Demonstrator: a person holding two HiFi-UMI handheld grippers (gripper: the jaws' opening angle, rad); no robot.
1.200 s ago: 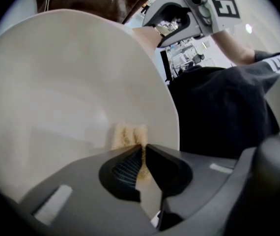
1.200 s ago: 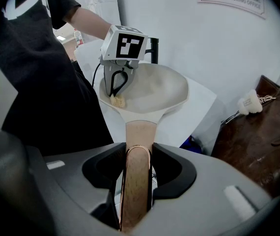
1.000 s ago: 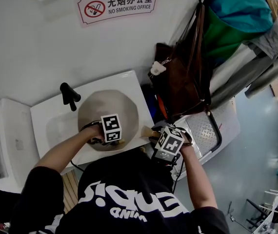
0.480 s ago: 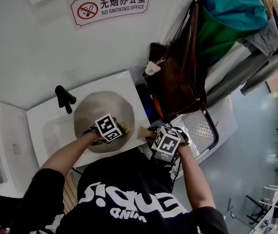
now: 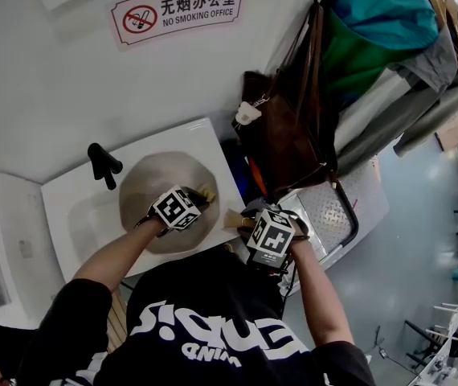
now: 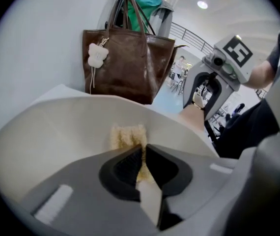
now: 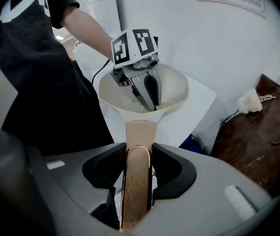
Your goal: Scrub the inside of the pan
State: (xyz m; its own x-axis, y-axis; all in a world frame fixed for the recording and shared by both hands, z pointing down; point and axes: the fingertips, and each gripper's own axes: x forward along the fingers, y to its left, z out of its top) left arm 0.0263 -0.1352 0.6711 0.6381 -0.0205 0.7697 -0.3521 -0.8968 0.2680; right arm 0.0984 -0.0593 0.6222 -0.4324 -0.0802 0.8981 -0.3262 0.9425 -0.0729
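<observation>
A beige pan (image 5: 145, 179) sits in a white sink (image 5: 72, 207), with its wooden handle (image 5: 233, 218) pointing right. My left gripper (image 5: 199, 197) is inside the pan, shut on a yellow sponge (image 6: 127, 135) that presses against the pan's inner wall (image 6: 56, 132) near the handle side. From the right gripper view, the left gripper (image 7: 152, 100) points down into the pan (image 7: 174, 87). My right gripper (image 7: 139, 154) is shut on the wooden handle (image 7: 136, 181), which runs straight between its jaws.
A black tap (image 5: 103, 162) stands at the sink's back left. A brown leather bag (image 5: 285, 143) hangs on the wall just right of the sink, with coats above it. A metal-topped cart (image 5: 337, 207) stands to the right, and a white wall with a no-smoking sign (image 5: 177, 10) is behind.
The left gripper has turned and carried the sponge from the pan's near side toward its right wall by the handle. The right gripper has kept its hold on the handle.
</observation>
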